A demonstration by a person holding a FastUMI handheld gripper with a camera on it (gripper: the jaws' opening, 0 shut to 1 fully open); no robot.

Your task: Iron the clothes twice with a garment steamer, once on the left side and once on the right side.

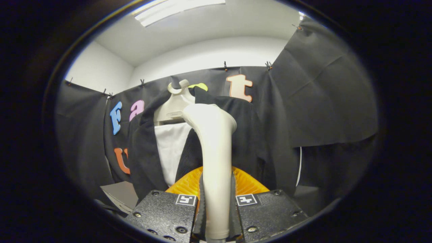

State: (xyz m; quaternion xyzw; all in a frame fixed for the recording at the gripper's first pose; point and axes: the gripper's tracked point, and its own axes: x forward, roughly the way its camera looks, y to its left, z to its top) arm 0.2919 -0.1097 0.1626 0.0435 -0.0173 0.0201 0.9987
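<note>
A: Gripper view: what has the gripper [216,216] got?
B: Its 2 fingers [165,212] are closed on the cream steamer [216,158] handle, upright between them.
A: And the clothes?
B: Just ahead, a dark jacket [243,135] over a white shirt [172,152] hangs on a hanger [175,104], steamer head near the collar.

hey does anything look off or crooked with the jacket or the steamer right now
Nothing looks damaged or spilled. The fingers grip the steamer upright, its head up near the hanger. The black jacket hangs open over a white shirt, and its right shoulder rides higher than the left, so it sits a bit lopsided.
</note>
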